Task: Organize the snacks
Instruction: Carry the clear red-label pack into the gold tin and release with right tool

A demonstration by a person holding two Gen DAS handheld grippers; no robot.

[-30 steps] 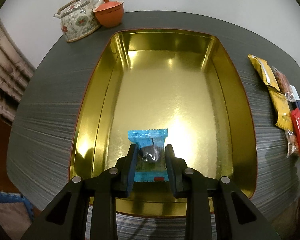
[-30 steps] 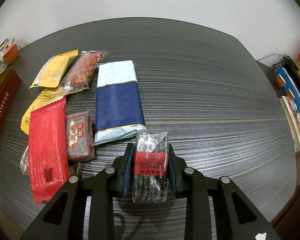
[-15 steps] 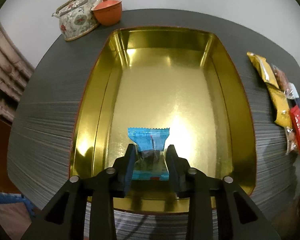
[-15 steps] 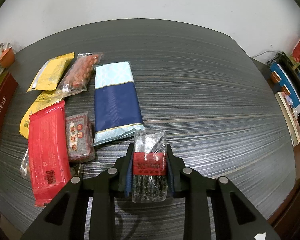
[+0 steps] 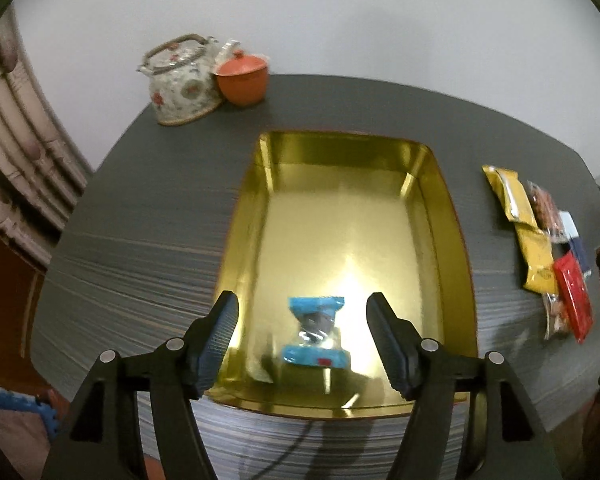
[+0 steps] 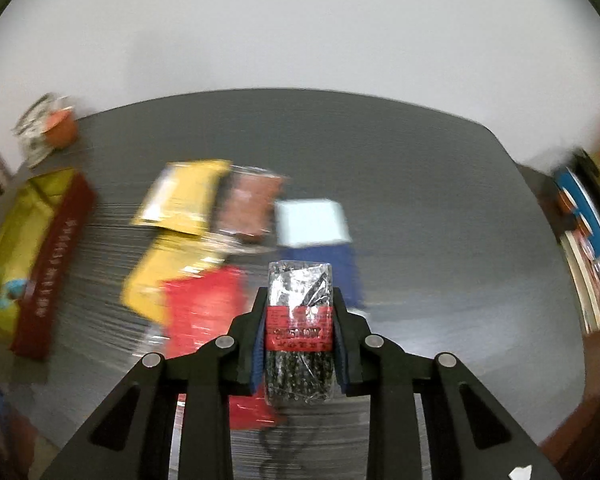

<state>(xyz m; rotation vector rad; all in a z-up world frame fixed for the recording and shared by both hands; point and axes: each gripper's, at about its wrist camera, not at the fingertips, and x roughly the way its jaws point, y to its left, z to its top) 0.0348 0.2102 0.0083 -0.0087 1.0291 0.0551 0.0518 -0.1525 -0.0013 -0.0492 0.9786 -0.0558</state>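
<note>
It looks like a home living or dining room. A dark wood-grain bench (image 5: 148, 216) stands against a plain pale wall (image 5: 340, 20). At the bench's far left corner sit a floral teapot (image 5: 180, 80) and an orange lidded tea bowl (image 5: 242, 80), touching. Left of the bench hangs a ribbed curtain (image 5: 16, 148); off its right edge, a blurred shelf of books (image 6: 588, 232).

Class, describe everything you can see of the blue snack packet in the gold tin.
The blue snack packet is a small pillow wrapper: bright blue ends, a crimped top edge, a clear glossy middle showing something dark, and a small red mark near its lower edge. It lies flat on the floor of the gold tin, near the front wall. The left gripper has just been opening; its jaws stand apart on either side, not touching the packet.
</note>
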